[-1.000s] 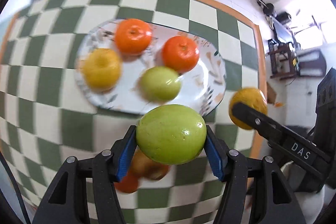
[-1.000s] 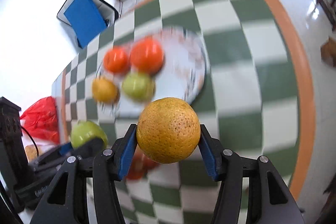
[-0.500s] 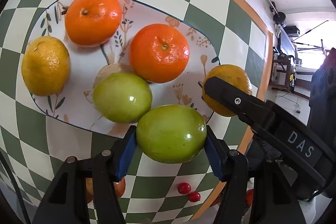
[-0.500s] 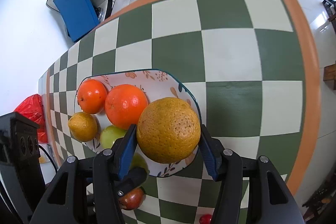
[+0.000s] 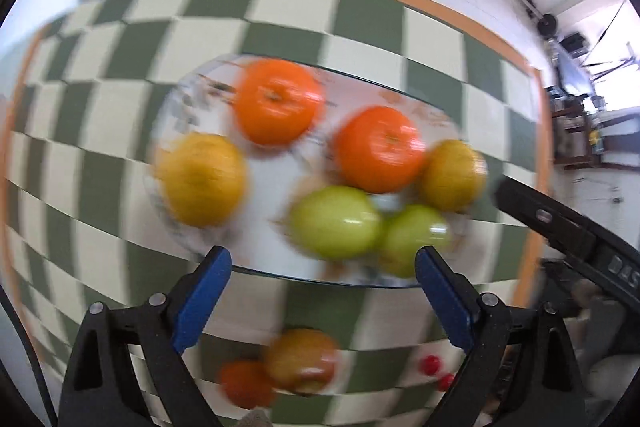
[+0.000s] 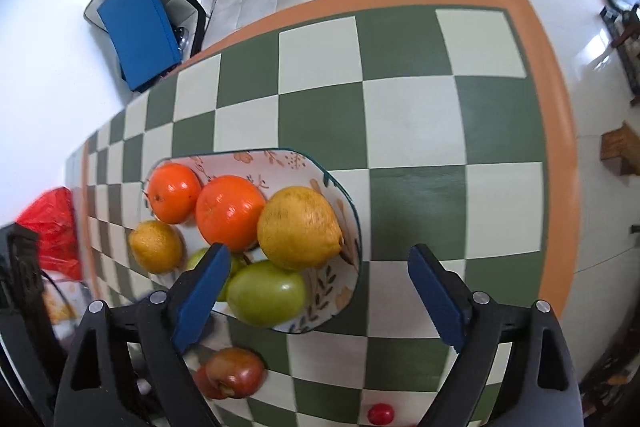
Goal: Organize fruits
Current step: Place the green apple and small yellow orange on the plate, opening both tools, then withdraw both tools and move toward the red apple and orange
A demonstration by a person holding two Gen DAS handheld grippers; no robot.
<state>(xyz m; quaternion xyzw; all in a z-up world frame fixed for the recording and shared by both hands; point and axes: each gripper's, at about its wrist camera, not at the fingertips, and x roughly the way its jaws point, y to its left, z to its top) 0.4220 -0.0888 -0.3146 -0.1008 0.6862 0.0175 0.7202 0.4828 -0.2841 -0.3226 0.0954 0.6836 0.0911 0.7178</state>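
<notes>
- Fruit on the plate comes first: two oranges, a small yellow citrus, a large yellow-orange citrus and two green apples lie crowded together, several touching.
- We judge these firm and fairly heavy for their size, with smooth, rounded skins that could slip; we would take each across its widest middle, pads on opposite sides, and squeeze only gently so as not to bruise it.
- The oranges look glossy and deep in colour, the big citrus pitted and dull, the apples shiny and pale green.
- Off the plate, on the tabletop nearer us, we see a reddish apple touching another red-orange fruit, and small red cherry-like fruits; these look not yet sorted.
- The small ones we judge soft and easy to crush.
- Our right hand-held gripper stands wide apart and holds nothing, hovering over the plate's near edge.
- Our left hand-held gripper is likewise spread wide and empty; its view is blurred.
- The checked tabletop has an orange border.
</notes>
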